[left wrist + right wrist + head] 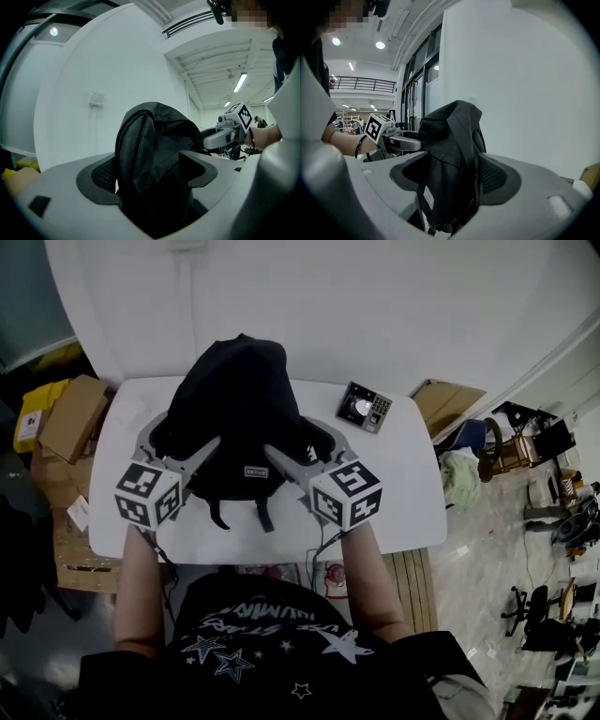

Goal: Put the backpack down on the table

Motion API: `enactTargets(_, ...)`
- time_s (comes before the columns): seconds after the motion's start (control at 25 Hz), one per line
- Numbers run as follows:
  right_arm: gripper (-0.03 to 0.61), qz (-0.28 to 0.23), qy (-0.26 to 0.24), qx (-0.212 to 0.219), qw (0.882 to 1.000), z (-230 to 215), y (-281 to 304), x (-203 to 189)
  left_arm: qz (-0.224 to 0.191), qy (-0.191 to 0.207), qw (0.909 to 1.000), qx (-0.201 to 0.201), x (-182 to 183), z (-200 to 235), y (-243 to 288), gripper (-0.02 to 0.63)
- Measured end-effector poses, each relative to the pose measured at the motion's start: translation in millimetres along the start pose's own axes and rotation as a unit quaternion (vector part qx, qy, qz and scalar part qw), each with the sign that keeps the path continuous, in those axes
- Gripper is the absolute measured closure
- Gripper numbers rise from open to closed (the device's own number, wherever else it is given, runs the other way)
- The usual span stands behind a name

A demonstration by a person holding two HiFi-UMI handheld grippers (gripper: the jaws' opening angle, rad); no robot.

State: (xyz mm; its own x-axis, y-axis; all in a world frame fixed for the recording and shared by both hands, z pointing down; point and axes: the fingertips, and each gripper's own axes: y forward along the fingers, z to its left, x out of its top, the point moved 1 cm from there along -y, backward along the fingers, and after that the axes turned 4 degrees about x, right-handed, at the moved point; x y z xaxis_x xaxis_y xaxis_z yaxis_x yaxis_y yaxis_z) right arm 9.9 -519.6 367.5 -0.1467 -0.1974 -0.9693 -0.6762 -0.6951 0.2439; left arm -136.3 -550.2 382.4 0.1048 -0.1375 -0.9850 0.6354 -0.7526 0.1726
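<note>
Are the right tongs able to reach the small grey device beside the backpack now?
Probably yes: the right tongs are open around the backpack, and only bare table lies between them and the device.

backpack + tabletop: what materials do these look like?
Backpack: black matte woven fabric, likely nylon or polyester; it slumps and creases softly, and webbing straps hang at its near side. Table: smooth white top, probably laminate or painted board; even surface, no grain visible.
</note>
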Motion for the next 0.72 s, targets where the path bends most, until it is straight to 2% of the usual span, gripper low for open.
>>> enactTargets(0.44, 0.253, -0.002, -0.001, 0.003, 1.0, 10.9, -41.1, -13.1, 0.011, -0.019, 0.9975, 0.067, -16.4, -9.2, -38.0, 0.241)
enactTargets(0.72, 0.256, -0.011, 0.004, 0.014, 1.0, 28.0, -61.2, -21.9, 0.014, -0.02, 0.9971, 0.072, -25.6, -42.1, -62.7, 0.244)
